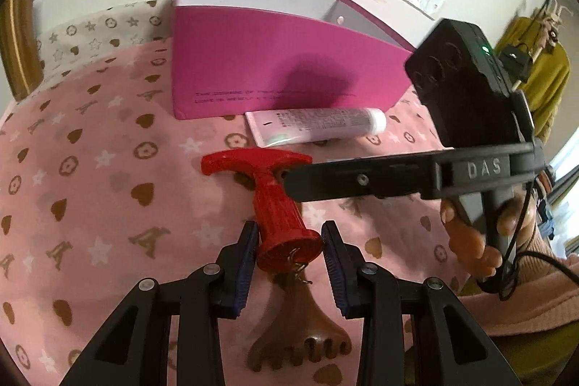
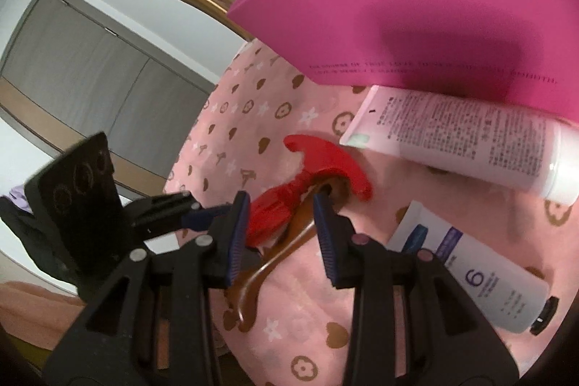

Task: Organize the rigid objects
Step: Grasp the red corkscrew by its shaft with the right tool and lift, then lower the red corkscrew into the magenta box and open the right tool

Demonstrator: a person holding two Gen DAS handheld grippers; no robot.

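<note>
A pink bedspread [image 1: 90, 169] printed with hearts, stars and flowers carries everything here, and being soft cloth it lets the objects sink slightly and lie at odd angles. The magenta box [image 1: 275, 67] stands open at the far side, probably the bin these things are to be sorted into, since the loose items cluster right at its foot. A white tube [image 1: 318, 127] lies flat just beside the box's front wall, cap to the right. In the right wrist view a second white bottle [image 2: 481, 281] with a dark cap lies nearer, apart from the tube.

The red T-handled tool [image 1: 278, 201] lies in the middle, crossbar toward the box, its round base toward the left camera, resting across a brown wooden back scratcher [image 1: 300, 331] whose claw end shows below.

The left gripper [image 1: 289, 241] is spread open with the red base between its blue pads, one pad close against it, not yet clamped. The right gripper [image 2: 280, 216] is likewise open, straddling the red shaft and the brown handle near the crossbar. Two grips on one piece suggest steadying it while it is lifted free of the scratcher
</note>
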